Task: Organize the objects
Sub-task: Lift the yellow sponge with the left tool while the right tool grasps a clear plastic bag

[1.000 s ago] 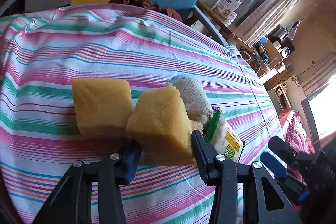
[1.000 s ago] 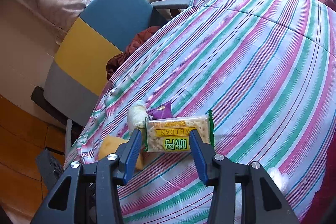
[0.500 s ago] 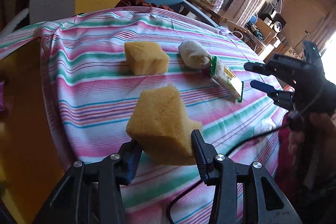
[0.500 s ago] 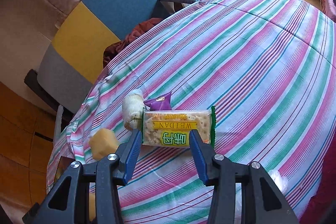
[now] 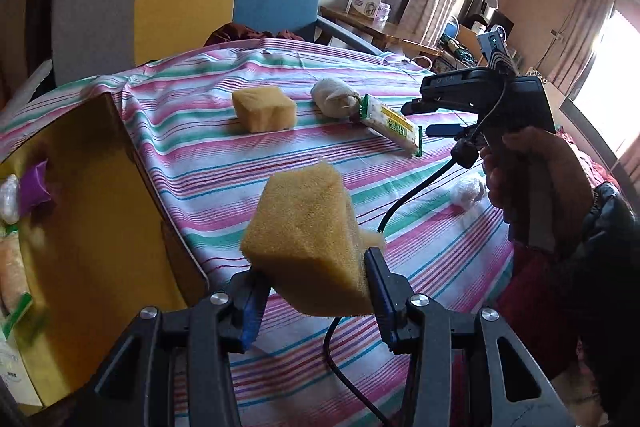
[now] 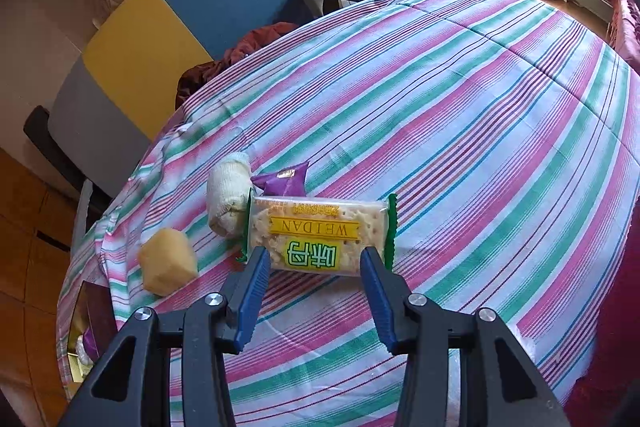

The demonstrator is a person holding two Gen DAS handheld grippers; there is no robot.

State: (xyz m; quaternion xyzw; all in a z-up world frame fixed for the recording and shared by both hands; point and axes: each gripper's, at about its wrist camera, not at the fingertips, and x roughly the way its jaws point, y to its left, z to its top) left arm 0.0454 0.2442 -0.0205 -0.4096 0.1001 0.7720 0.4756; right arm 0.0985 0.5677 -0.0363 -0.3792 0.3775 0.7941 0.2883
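Sponge pinched between left gripper jaws, best carried level over yellow box beside them before release; cracker packet just ahead of right gripper jaws, narrowly parted, gripping nothing.

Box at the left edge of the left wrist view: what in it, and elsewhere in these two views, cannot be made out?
- Yellow box, left wrist view: contents blurred and cut off by the frame edge.
- Purple packet, right wrist view: mostly hidden behind the cracker packet; label unreadable.
- Right gripper: whether its pads press the cracker packet is unclear.
- White lump, left wrist view: too small to identify.
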